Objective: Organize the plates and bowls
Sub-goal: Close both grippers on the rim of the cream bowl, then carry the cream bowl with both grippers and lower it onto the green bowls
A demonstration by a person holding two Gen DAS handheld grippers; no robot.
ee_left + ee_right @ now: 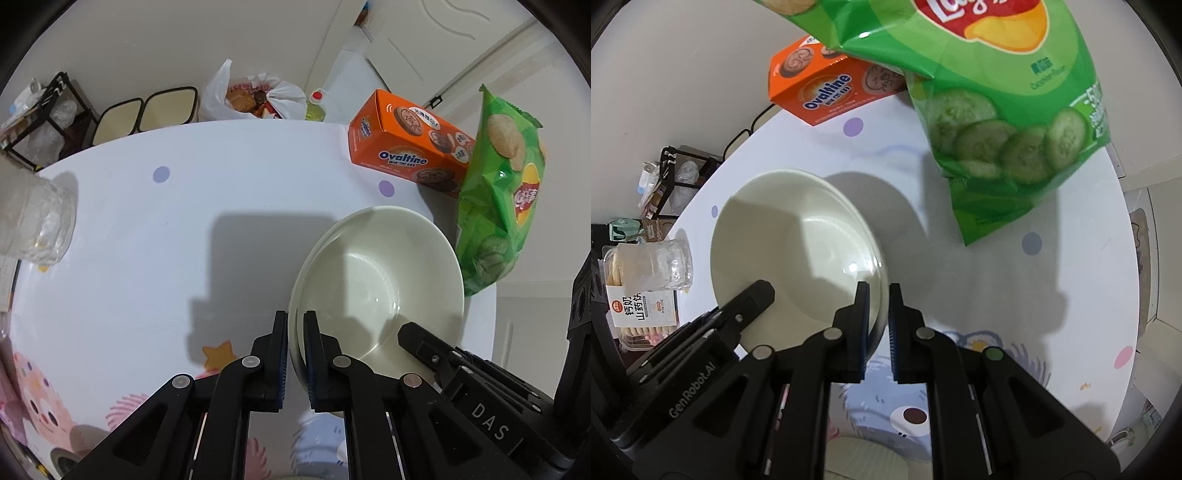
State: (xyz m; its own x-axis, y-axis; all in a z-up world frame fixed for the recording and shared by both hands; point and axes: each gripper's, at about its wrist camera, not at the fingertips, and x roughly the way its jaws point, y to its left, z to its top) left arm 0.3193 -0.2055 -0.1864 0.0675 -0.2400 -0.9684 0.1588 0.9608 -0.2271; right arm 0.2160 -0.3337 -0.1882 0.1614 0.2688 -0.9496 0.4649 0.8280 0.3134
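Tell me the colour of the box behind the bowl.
Orange, with white Ovaltine lettering: the box shows best in the left wrist view.

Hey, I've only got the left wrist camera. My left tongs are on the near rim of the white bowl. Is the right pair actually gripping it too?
Observer: Yes. In the right wrist view the right tongs are closed across the rim of the bowl, one pad inside and one outside.
Operator: Is the chips bag touching the bowl on that side?
Observer: No. The green chips bag stands apart, and tablecloth shows between them.
Operator: Anything by the glass jar?
Observer: A clear tray of biscuits with a white label sits right next to the glass jar.
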